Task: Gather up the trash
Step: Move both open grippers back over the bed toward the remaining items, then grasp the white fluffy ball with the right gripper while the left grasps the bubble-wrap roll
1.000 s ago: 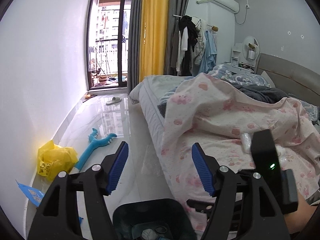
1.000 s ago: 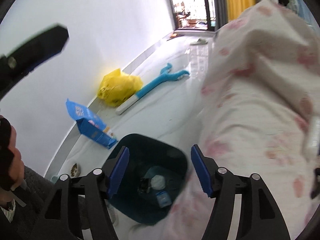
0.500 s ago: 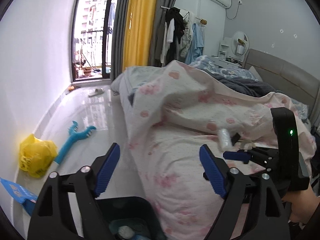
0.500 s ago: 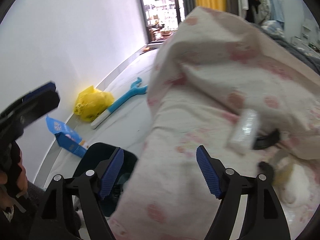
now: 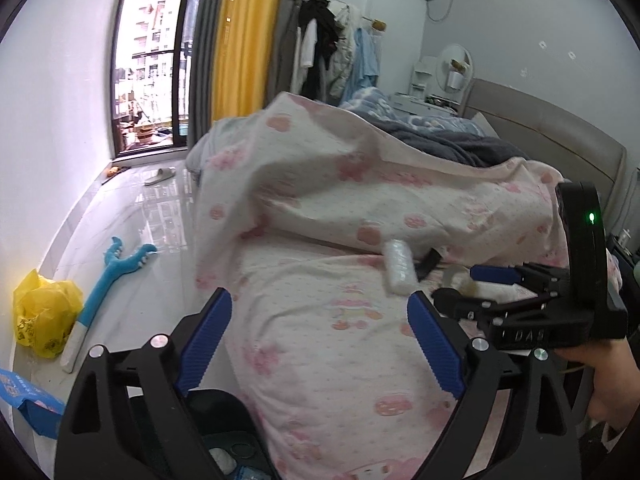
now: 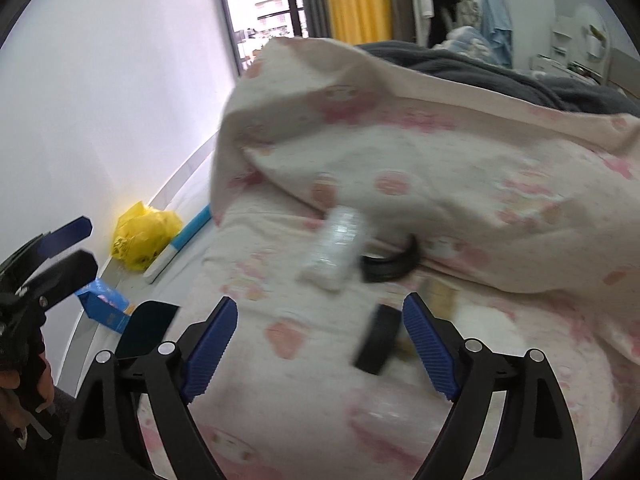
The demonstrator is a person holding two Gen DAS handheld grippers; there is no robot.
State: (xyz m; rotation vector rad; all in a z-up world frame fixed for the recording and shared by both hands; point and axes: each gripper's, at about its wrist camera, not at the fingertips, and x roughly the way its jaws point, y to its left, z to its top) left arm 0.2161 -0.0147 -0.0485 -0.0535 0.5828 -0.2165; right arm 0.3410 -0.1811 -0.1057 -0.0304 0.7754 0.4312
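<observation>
A big bed point(image 5: 400, 208) with a pink blanket point(image 5: 340, 320) sits on a shiny white floor point(image 5: 132, 224). Daylight comes through the glass door point(image 5: 156, 60) beside a yellow curtain point(image 5: 240, 36).

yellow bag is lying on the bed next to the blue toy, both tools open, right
Not quite. The yellow bag lies on the floor by the wall, not on the bed; the left wrist view shows it there beside the blue toy. Both the left tool and the right tool are open.
</observation>
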